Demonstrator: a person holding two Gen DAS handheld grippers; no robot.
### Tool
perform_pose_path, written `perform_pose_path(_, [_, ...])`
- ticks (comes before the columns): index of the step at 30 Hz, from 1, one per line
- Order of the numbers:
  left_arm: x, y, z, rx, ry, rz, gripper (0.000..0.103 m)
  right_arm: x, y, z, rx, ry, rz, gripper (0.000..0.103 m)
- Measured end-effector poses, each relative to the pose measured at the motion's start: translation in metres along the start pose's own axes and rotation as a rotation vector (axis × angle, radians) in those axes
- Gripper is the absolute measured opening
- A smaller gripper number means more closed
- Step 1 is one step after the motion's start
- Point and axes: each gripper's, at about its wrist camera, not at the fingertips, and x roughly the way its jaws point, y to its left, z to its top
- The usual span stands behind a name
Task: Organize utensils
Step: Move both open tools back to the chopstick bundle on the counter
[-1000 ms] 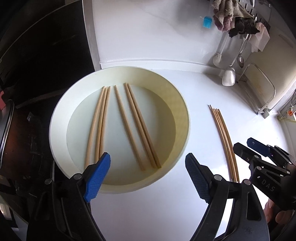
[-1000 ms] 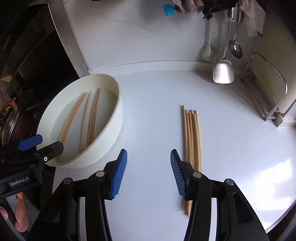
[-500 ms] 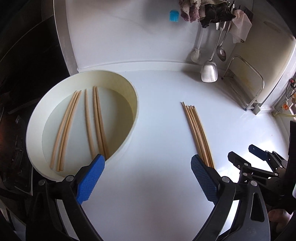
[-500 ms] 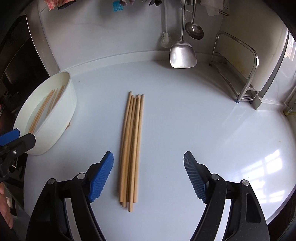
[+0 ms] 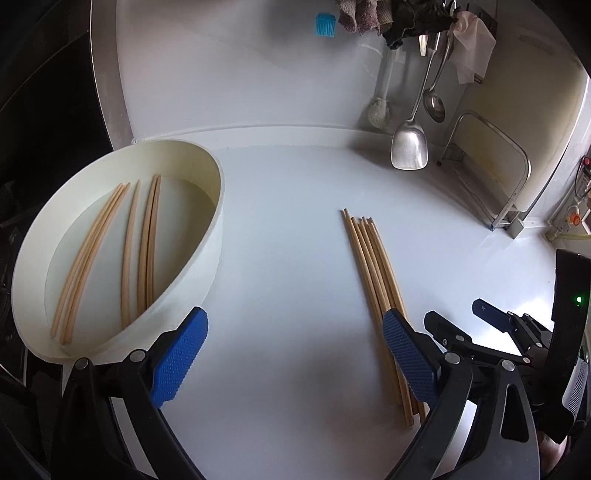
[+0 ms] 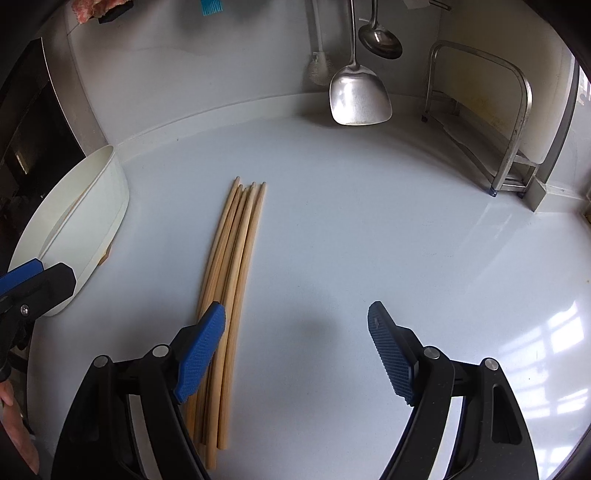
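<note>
A bundle of several loose wooden chopsticks lies on the white counter. To its left a cream round bowl holds several more chopsticks. My left gripper is open over bare counter between the bowl and the bundle, and its right finger hangs over the bundle's near end. My right gripper is open too. Its left finger is above the bundle's near part, and only bare counter lies between its jaws. Each gripper shows at the edge of the other's view.
A steel spatula, a ladle and a white brush hang at the back wall. A metal rack stands at the back right. Cloths and a blue brush hang higher up. A dark stove area borders the left.
Both grippers moved right and lower. The left one left the bowl for the counter beside the bundle. The right one slid past the bundle and its jaws widened.
</note>
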Motion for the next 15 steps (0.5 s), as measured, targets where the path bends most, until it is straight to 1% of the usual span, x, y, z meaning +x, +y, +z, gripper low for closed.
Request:
perform_pose_path(8, [0.009, -0.003, -0.011, 0.009, 0.033, 0.013, 0.094, 0.009, -0.002, -0.005, 0.003, 0.008, 0.01, 0.076])
perform_pose_path(15, [0.009, -0.004, -0.012, 0.002, 0.025, 0.01, 0.094, 0.011, -0.002, -0.006, -0.018, 0.009, 0.0, 0.076])
